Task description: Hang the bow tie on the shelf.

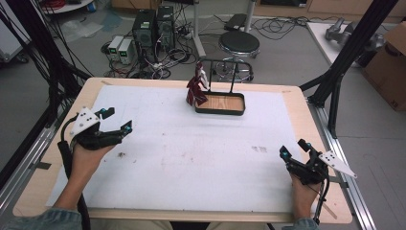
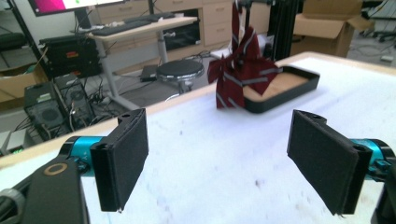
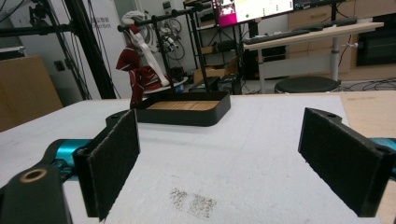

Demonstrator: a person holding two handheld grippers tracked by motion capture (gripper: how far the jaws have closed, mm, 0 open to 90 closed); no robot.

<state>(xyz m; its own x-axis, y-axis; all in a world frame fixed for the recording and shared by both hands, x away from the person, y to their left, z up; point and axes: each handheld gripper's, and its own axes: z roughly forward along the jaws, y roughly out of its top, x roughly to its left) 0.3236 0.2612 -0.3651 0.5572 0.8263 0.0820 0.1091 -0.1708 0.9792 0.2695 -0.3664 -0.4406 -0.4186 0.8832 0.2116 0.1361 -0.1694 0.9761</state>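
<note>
Over wooden tray (black-rimmed): striped necktie

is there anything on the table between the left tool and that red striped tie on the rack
Nothing visible. Bare white mat lies between the open left tool and the red striped tie, which hangs at the near-left corner of the black tray.

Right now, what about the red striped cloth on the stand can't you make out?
- How the red striped cloth is fixed to the rack: too small in the high view.
- Its top: cut off by the left gripper view's upper edge.
- Its lower end: behind the tray in the right gripper view.
</note>
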